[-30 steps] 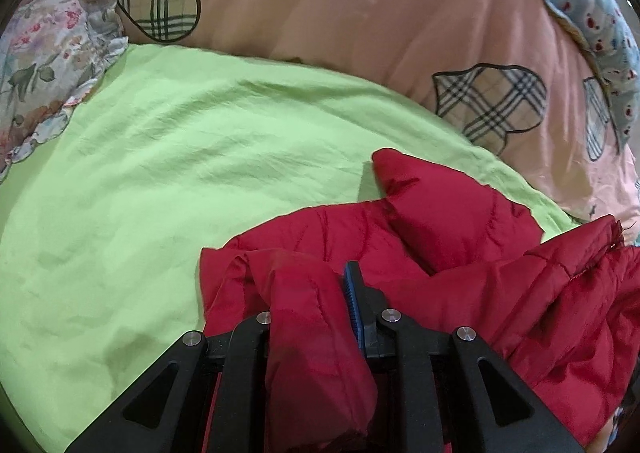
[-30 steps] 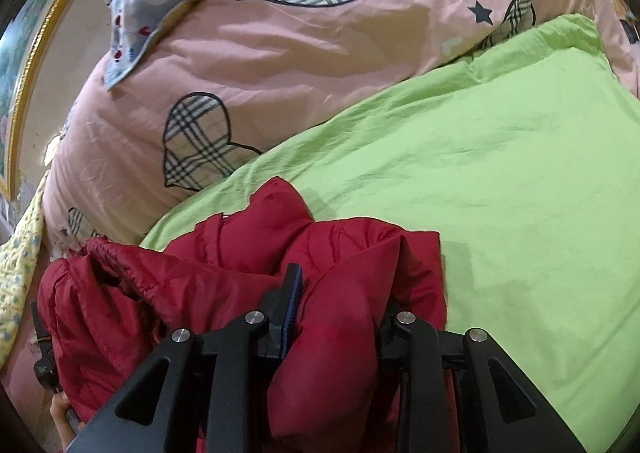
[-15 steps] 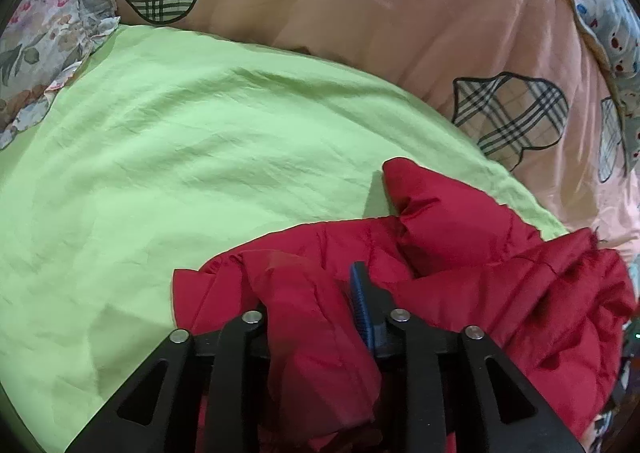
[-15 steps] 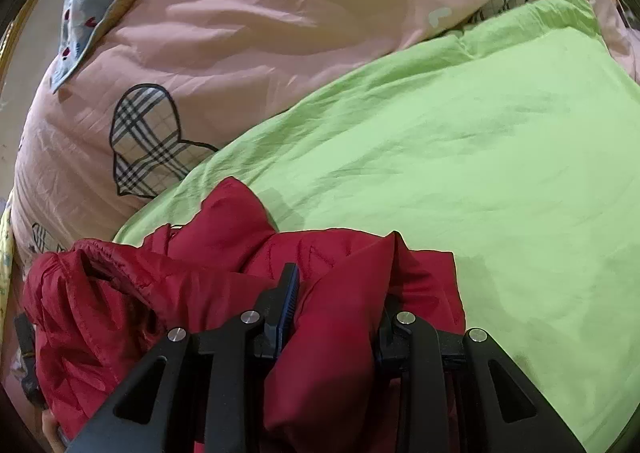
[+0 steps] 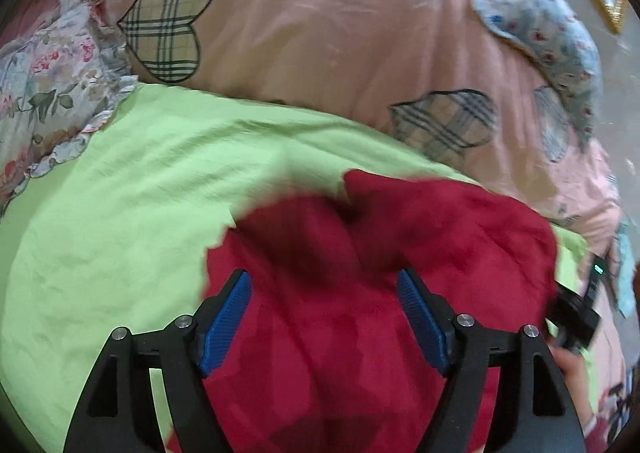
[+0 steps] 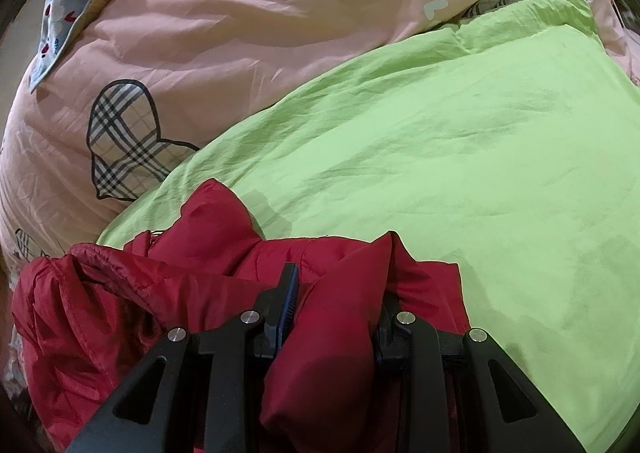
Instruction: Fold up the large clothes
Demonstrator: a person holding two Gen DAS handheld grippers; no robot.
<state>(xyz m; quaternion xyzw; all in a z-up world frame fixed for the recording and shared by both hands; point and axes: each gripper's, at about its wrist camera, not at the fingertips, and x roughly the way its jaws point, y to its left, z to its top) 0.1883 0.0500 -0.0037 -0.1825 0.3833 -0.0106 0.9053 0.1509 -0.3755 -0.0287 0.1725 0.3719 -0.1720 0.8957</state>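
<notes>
My red puffer jacket [image 5: 400,273] lies bunched on the green sheet [image 5: 120,213], filling the lower centre of the left view and the lower left of the right view, below the pink quilt [image 5: 320,33]. My left gripper [image 5: 324,317] is opening, its blue pads wide apart over the fabric, gripping nothing. My right gripper [image 6: 332,305] is narrow, pinching a fat fold of jacket. I'd judge one fold just laid down; the bundle looks lumpy, so squaring and further folding remain.
</notes>
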